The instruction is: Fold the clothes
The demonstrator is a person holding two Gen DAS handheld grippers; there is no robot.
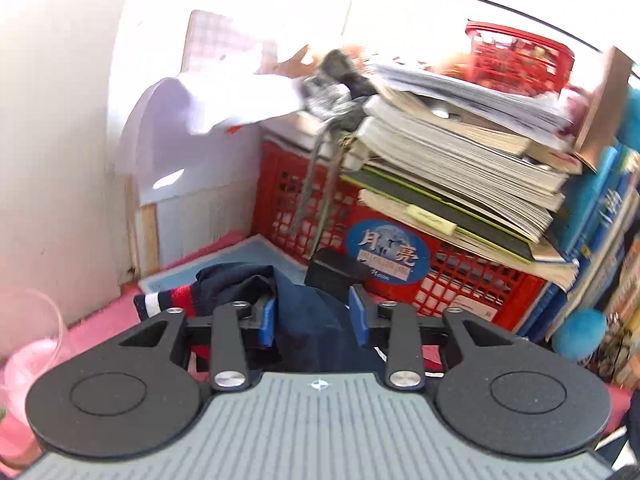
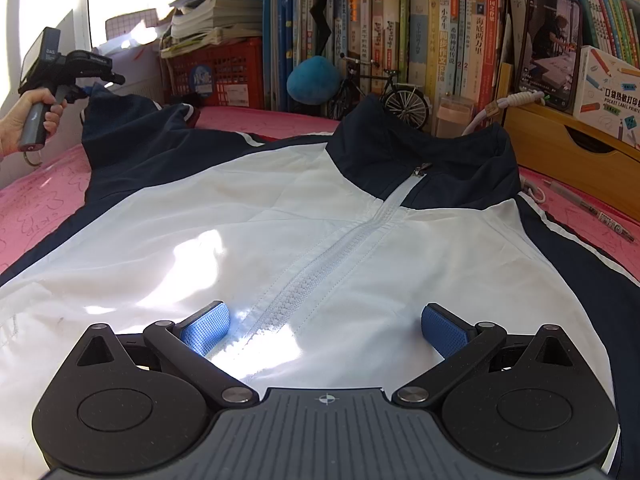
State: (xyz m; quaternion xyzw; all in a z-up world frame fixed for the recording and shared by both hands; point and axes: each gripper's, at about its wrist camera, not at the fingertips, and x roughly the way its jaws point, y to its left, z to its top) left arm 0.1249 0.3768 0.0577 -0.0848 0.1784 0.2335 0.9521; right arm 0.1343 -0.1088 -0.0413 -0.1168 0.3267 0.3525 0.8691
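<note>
A navy and white zip jacket lies face up on a pink cover, collar toward the bookshelf. My right gripper rests open low over the white front, one blue pad on each side of the zipper, with nothing pinched. At the far left a hand holds my left gripper, and the navy sleeve rises up to it. In the left wrist view my left gripper is shut on that navy sleeve. The red and white striped cuff is bunched just left of the pads.
A red crate topped by a leaning stack of books stands close ahead of the left gripper. A clear container sits at its left. Behind the jacket are a bookshelf, blue plush ball, model bicycle, wooden box and pen.
</note>
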